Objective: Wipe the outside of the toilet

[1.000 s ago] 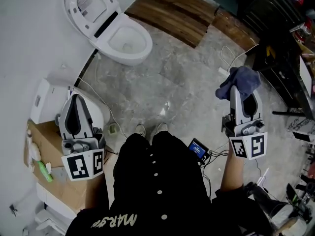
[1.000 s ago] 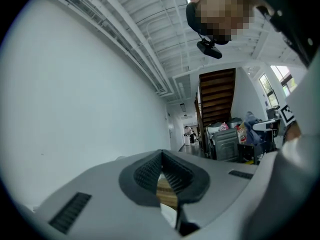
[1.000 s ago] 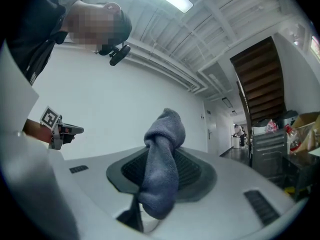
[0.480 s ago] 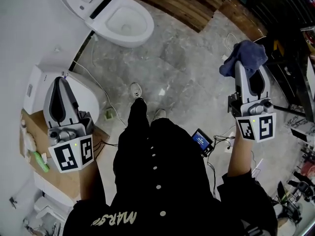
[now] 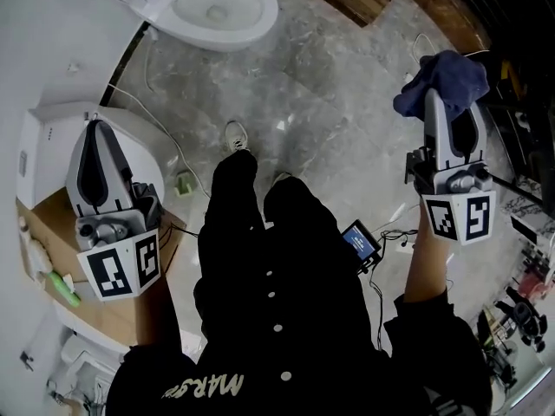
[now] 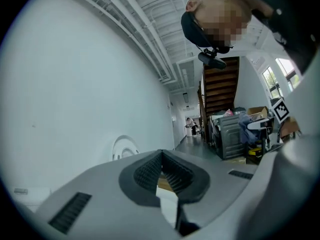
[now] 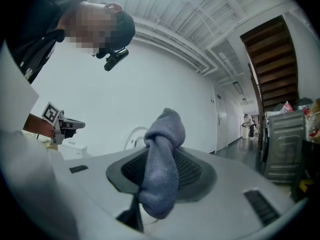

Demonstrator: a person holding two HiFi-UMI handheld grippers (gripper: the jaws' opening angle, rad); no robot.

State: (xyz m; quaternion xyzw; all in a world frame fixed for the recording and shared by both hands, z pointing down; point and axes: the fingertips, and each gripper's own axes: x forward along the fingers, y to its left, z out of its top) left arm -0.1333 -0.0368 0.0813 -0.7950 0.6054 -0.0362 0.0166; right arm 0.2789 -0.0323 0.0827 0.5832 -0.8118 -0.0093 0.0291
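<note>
**Aloft and dry: wiping cloth held well short of the toilet**

Gripped at the tip of the right gripper [image 5: 438, 102], a bunched blue-grey fleece cloth [image 5: 447, 76] rides high at the person's right side. It is well apart from the white ceramic toilet [image 5: 195, 20], which stands at the far edge of the grey marbled floor [image 5: 329, 102], ahead and to the left. The right gripper view shows the jaws pinching a fold of the cloth [image 7: 162, 159] between their ribbed black pads. The loose bulk spills beyond the tips, a hold that seems meant to put fabric rather than plastic against the porcelain.

The left gripper [image 5: 94, 133] hangs over a brown cardboard box [image 5: 52, 224] beside a white plastic unit [image 5: 43, 128]. Its own view shows the pads meeting at the tips with nothing between them, so this claw is pressed together and empty, apparently just kept clear. Nothing touches the toilet, and by the look of it wiping has not begun. The cloth must first be brought across the open floor to the bowl's outer wall.
</note>
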